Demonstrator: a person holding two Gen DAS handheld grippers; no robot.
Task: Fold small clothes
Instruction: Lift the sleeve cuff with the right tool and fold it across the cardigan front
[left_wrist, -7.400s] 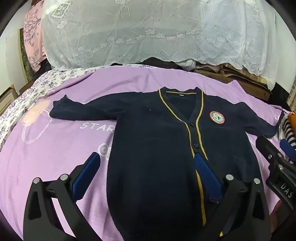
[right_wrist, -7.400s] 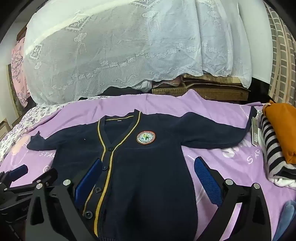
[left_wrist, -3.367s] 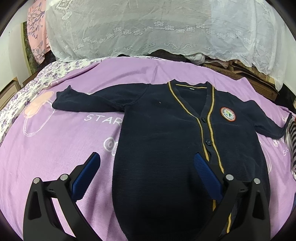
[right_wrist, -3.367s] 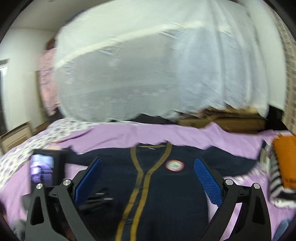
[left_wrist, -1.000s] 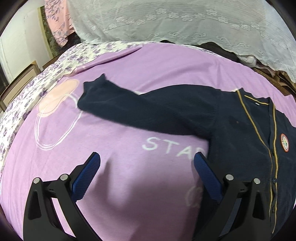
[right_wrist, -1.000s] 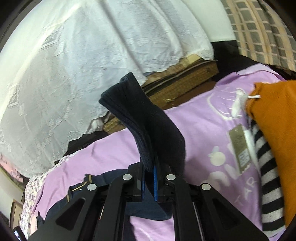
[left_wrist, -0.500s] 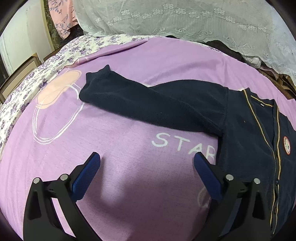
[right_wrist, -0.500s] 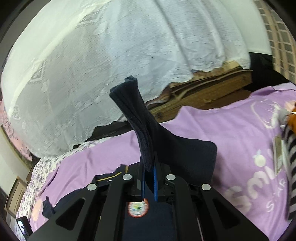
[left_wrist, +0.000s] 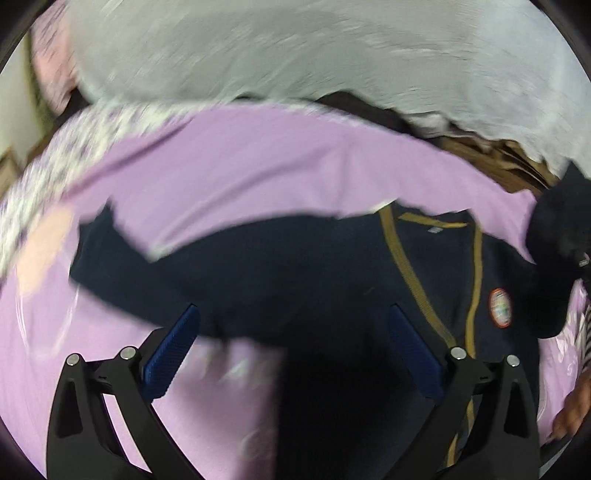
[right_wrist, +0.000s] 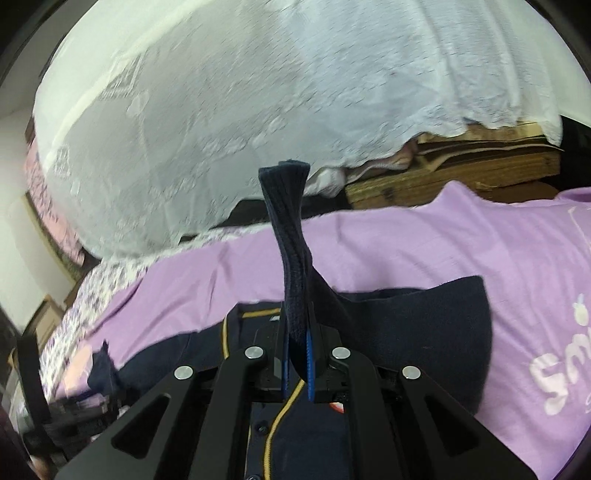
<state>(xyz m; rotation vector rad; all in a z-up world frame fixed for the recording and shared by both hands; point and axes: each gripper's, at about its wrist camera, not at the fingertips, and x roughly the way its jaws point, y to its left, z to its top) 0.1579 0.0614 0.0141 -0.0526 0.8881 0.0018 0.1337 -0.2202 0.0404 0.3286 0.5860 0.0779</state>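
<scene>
we are in a home bedroom. a lilac bedsheet (right_wrist: 424, 243) printed with white cartoon lettering covers a bed, and a floral-patterned sheet (right_wrist: 92, 291) runs along its far left edge. a white lace cover (right_wrist: 258, 110) is draped over a large mound at the head of the bed. stacked flattened cardboard (right_wrist: 461, 166) is wedged beside it. a pink flowered cloth (left_wrist: 55, 66) hangs at the left by a pale wall. a child's navy school cardigan (left_wrist: 369, 280) with a chest badge lies spread on the sheet.
</scene>
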